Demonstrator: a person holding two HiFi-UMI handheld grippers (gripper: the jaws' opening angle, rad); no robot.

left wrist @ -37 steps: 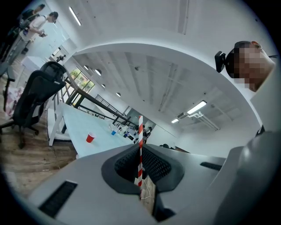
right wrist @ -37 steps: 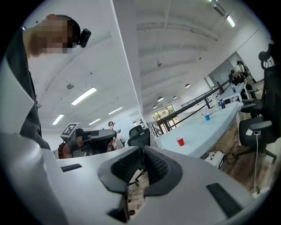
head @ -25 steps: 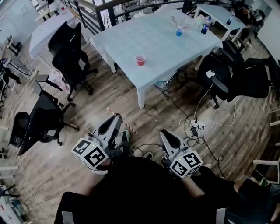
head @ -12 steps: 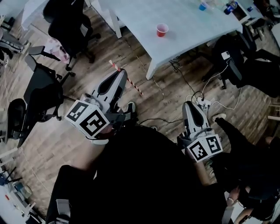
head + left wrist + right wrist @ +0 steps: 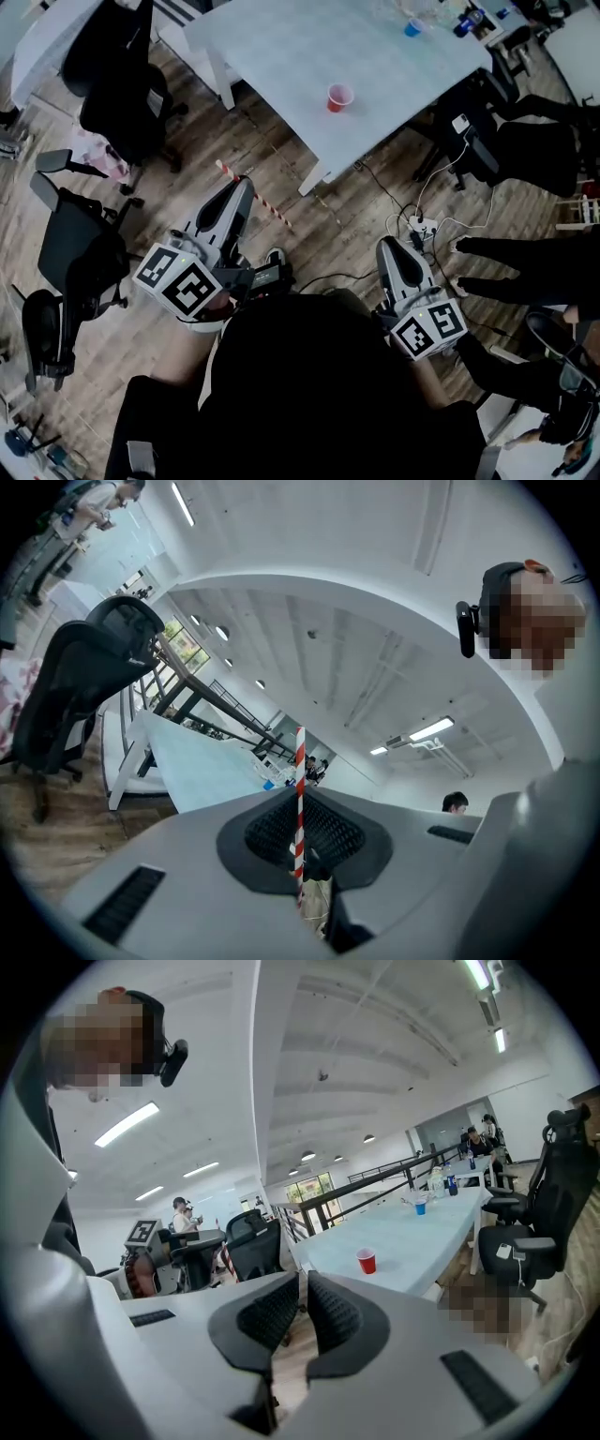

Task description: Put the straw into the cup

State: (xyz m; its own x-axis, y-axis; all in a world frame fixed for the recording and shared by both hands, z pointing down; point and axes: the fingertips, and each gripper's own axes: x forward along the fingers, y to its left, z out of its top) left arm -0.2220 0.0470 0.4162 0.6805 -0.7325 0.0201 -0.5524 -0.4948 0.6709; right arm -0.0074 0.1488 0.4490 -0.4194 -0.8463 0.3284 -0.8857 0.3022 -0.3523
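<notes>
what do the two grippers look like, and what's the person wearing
Both the left gripper and right gripper have pale grey, tapered shells with black ribbed pads. Each carries a white cube printed with black square markers. The person wears a black top.

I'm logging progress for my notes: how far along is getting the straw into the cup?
Done: the striped straw is clamped in the left tongs. In hand: it is held over the floor, short of the table. Left: reach the red cup standing on the table, no straw in it, and insert the straw. The right tongs hold nothing.
</notes>
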